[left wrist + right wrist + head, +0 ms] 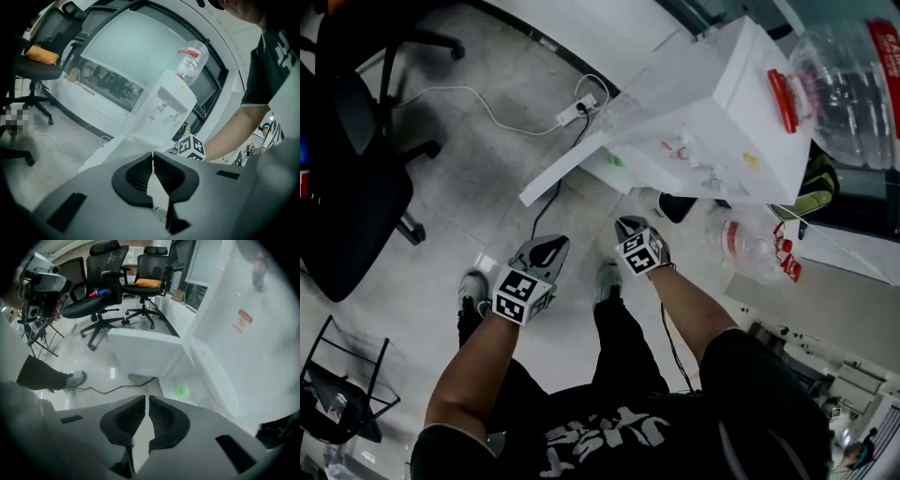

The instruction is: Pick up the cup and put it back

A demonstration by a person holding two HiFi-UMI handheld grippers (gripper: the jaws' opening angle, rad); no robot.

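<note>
**Both grippers closed and empty in front of the dispenser**

Our left gripper [153, 155] has its jaws pressed together with nothing between them. Our right gripper [146, 399] shows only a hairline slit between its pads and is also empty. In the head view we hold the two side by side above the pale floor [487, 197], both pointing toward the white water dispenser [722, 122]. Its lower door [581, 159] stands swung open.

We cannot pick out the cup for certain. A small green blob [182, 391] sits in the lower compartment by that door, ahead of the right gripper and clear of it, too blurred for us to name.

A large clear bottle [848, 89] with a red label is seated on top of the dispenser. A second clear bottle [750, 246] with red parts lies low beside it. To the left, a white power strip [572, 112] and its cable lie on the floor. A black office chair [347, 178] stands farther left.
</note>
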